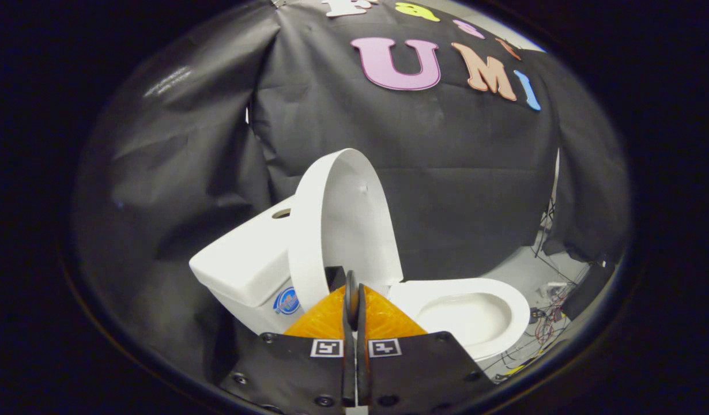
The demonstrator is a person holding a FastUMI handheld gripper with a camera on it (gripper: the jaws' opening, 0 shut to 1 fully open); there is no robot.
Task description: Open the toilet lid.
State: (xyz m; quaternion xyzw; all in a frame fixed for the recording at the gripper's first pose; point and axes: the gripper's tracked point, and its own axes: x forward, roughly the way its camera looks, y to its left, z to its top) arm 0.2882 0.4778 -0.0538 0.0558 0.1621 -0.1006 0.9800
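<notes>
**Lid up, fingers pressed together at its lower edge**

Starting at the left, I see the white toilet tank (pixel 245 262), tilted in my view, with a round hole in its top and a blue sticker (pixel 286 301) low on its side. Black cloth (pixel 176 150) hangs behind it and covers the whole back of the booth.

Next along, the toilet lid (pixel 343 225) stands raised, close to upright, its inner face turned toward the bowl side and its outer rim leaning back against the tank. My gripper (pixel 354 288) sits right below it: the two fingers are pressed together with no gap I can see and nothing between them, and their tips reach the lid's lower edge near the hinge. I cannot tell whether they touch it.

To the right of the fingers, the seat and open bowl (pixel 475 317) lie flat and uncovered. Beyond the bowl, a tangle of cables (pixel 545 323) lies on the pale floor (pixel 521 271) against the cloth's bottom edge.
</notes>
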